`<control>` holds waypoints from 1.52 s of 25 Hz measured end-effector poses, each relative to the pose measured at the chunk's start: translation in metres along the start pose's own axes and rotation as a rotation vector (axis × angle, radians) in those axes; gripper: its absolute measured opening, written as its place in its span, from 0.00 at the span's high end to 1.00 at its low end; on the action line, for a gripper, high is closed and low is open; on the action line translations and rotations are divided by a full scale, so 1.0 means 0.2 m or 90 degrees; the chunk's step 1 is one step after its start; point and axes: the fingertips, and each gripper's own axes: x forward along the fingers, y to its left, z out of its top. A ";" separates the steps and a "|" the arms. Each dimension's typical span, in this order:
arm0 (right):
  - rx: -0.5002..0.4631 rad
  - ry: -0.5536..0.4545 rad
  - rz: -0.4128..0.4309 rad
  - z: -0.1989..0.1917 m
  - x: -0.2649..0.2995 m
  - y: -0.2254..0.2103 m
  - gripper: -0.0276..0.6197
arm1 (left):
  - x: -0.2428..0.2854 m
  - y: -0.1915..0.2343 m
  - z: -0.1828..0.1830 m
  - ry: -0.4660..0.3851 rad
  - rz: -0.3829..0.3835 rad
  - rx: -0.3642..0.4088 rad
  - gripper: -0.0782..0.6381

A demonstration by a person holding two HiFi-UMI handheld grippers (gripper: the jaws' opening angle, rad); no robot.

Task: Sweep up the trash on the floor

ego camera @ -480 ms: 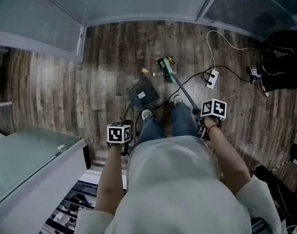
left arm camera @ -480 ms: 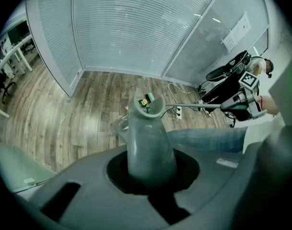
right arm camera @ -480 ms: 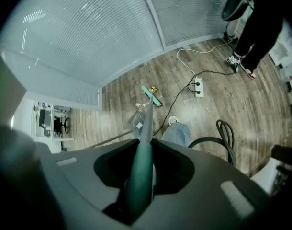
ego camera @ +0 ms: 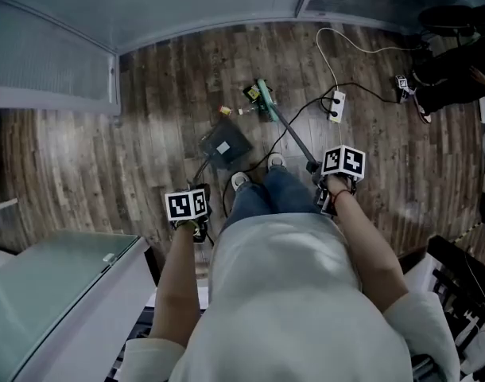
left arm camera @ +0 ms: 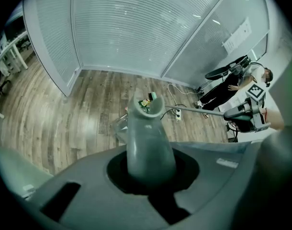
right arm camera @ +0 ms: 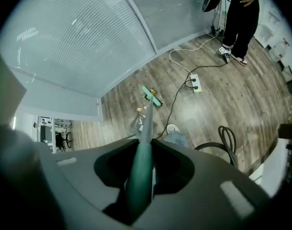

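Observation:
A dark dustpan rests on the wooden floor in front of the person's feet, and its grey handle rises into my left gripper, which is shut on it. My right gripper is shut on the green broom handle. The broom's shaft slants away to its green head on the floor. Small bits of trash lie just left of the broom head, beyond the dustpan; another piece touches the head.
A white power strip with black and white cables lies right of the broom. Another person in black stands at the far right. A glass-topped cabinet is close at my left. Frosted glass partitions bound the floor ahead.
The head view has shifted, so the scene sits higher and more to the left. The broom head has moved slightly farther from the feet. Both grippers keep their hold.

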 end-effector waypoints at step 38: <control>-0.294 0.107 -0.193 0.61 0.19 -0.05 0.81 | 0.08 0.00 0.21 0.028 0.014 -0.055 0.83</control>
